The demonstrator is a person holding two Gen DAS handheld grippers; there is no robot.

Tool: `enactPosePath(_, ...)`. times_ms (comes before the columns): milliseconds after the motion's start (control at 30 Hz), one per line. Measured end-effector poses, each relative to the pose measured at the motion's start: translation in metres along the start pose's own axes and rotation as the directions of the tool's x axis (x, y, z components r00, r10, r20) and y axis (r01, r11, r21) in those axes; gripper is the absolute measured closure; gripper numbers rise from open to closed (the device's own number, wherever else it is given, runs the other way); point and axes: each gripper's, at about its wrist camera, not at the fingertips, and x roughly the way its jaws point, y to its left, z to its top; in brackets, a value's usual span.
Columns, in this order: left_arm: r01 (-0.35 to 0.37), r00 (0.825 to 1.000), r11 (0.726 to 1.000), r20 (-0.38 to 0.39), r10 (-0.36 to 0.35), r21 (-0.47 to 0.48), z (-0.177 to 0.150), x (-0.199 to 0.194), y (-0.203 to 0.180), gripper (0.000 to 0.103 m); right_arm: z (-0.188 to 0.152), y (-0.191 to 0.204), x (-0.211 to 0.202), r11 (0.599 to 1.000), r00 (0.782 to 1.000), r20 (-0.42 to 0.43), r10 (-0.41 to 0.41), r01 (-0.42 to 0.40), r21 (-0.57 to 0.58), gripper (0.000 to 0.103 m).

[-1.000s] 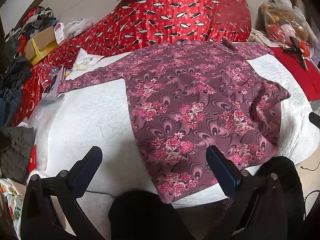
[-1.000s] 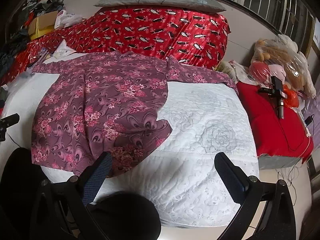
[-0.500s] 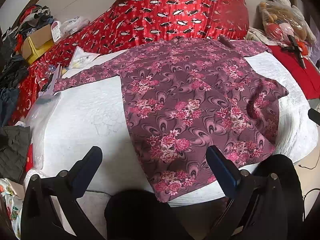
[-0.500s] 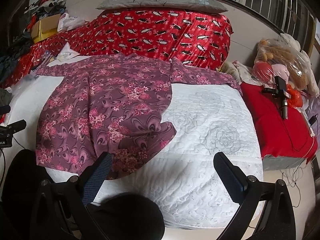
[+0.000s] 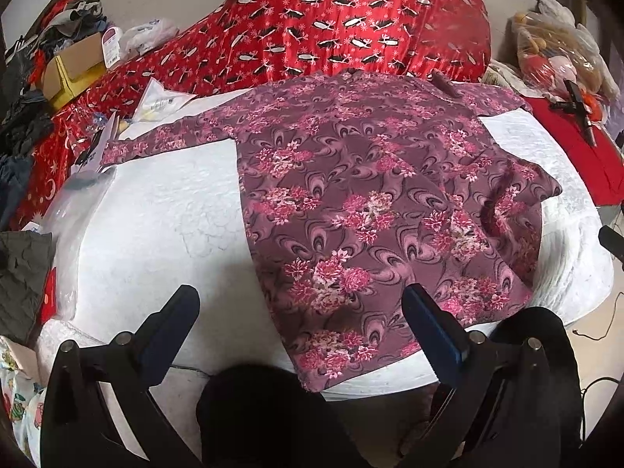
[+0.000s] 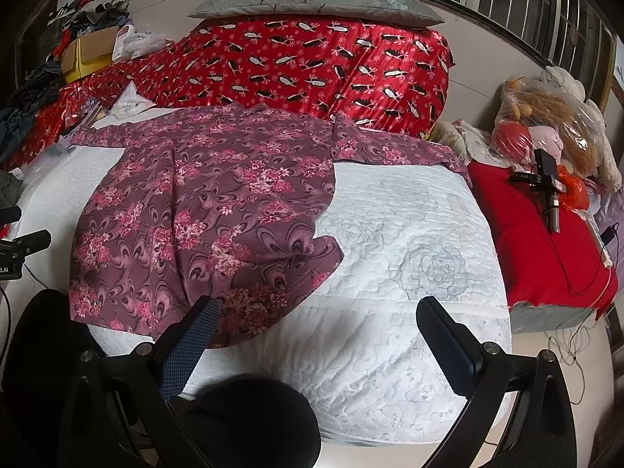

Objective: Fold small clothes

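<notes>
A mauve long-sleeved top with pink flowers (image 5: 370, 202) (image 6: 218, 210) lies spread on a white quilted bed (image 5: 156, 234) (image 6: 409, 292), both sleeves stretched out sideways, its right hem corner rumpled and folded over. My left gripper (image 5: 300, 304) is open, held above the bed's near edge over the top's lower hem. My right gripper (image 6: 316, 319) is also open and empty, with its left finger over the rumpled hem and the right one over bare quilt.
A red patterned quilt (image 5: 331, 39) and grey pillow (image 6: 312, 0) sit at the bed's far end. Boxes, papers and clothes (image 5: 70, 66) crowd the left. On the right are a red cushion (image 6: 546, 241) with a black tool and bagged stuffed toys (image 6: 546, 124).
Both grippers have drawn back and risen slightly, so the top and bed sit a little farther away in view. The top has not moved and both stay open.
</notes>
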Motion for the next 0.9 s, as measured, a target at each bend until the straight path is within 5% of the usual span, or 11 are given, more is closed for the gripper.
enactPosePath(900, 0.007, 1.000, 1.000, -0.012, -0.007, -0.005, -0.0029, 0.0044, -0.0008, 0.000, -0.0024, 0.0091, 0.0027, 1.000, 1.000, -0.005, 0.019, -0.019, -0.025, 0.002)
